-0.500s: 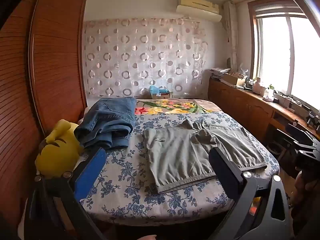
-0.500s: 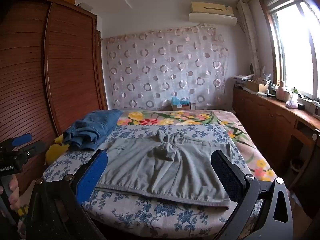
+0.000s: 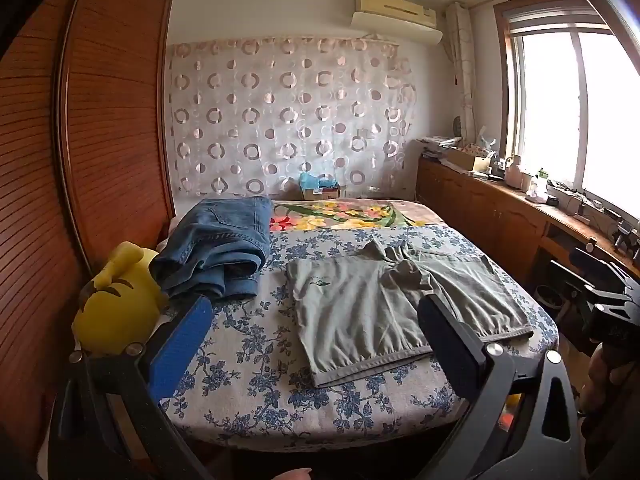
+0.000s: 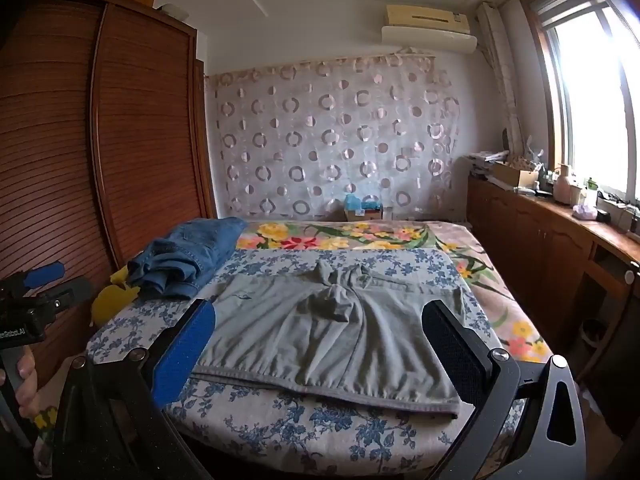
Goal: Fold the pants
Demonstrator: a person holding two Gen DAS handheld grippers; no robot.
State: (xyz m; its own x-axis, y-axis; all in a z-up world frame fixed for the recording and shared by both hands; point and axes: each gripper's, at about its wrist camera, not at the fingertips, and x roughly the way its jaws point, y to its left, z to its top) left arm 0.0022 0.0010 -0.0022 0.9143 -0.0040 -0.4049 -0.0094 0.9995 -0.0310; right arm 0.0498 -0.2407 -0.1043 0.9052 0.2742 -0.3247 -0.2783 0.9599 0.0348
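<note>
Hovering before the first fold — left gripper [image 3: 312,332] and right gripper [image 4: 320,336] both gape empty above the grey cotton pants [image 4: 332,328], spread flat on the floral bedspread [image 4: 304,432]; next, seizing the waistband corners.

Folded jeans [image 3: 218,246] and a yellow plush toy [image 3: 116,308] are being kept at the bed's [image 3: 248,380] wardrobe-side edge.
</note>
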